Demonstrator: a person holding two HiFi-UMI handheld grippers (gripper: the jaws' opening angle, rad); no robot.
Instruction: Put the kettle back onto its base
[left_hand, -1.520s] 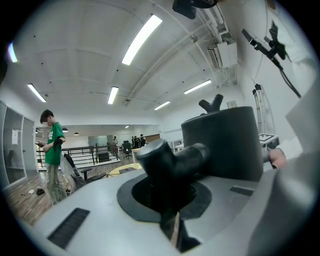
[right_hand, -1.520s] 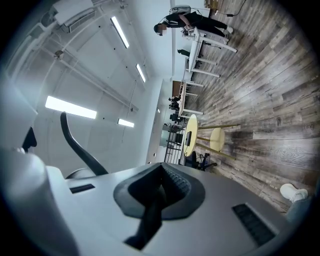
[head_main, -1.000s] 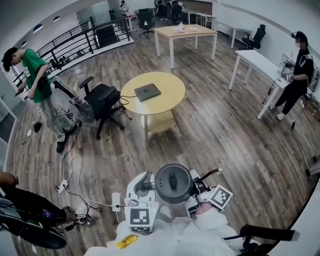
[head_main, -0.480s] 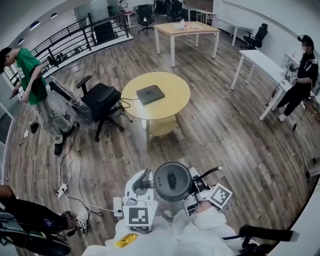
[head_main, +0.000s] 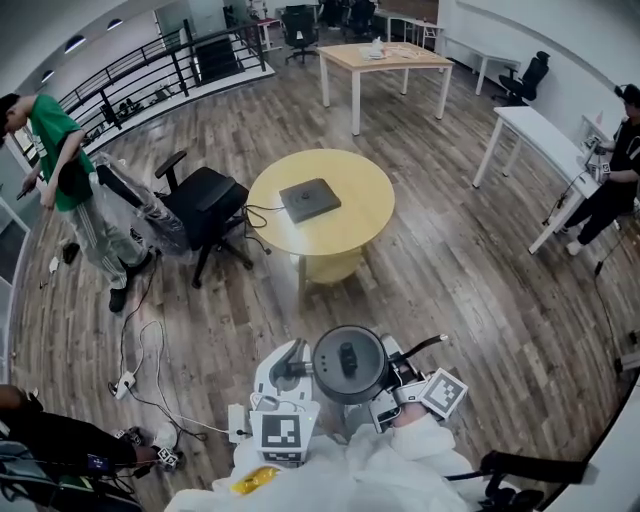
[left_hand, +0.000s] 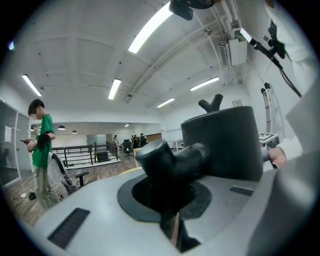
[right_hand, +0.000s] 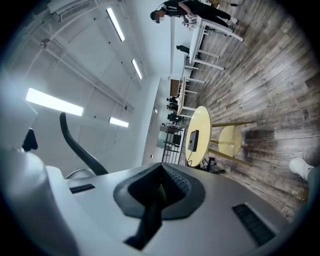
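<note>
I carry a dark round kettle (head_main: 348, 365) low in front of me; the head view shows its lid from above. My left gripper (head_main: 290, 368) is shut on a thick dark stub that juts from the kettle's left side (left_hand: 172, 160); the kettle body (left_hand: 222, 142) stands right of it. My right gripper (head_main: 392, 385) sits against the kettle's right side with its jaws closed together (right_hand: 157, 192); whether it holds any part I cannot tell. A thin black curved bar (right_hand: 75, 140) rises beside it. The flat dark base (head_main: 309, 199) lies on the round yellow table (head_main: 350, 225) ahead.
A black office chair (head_main: 205, 205) stands left of the table, with a person in green (head_main: 60, 150) beyond it. Cables and a power strip (head_main: 235, 420) lie on the wood floor at my left. A white table (head_main: 540, 140) with a person is at the right.
The round table and its base have come nearer and slid right in the head view. The kettle and both grippers keep the same places in front of me.
</note>
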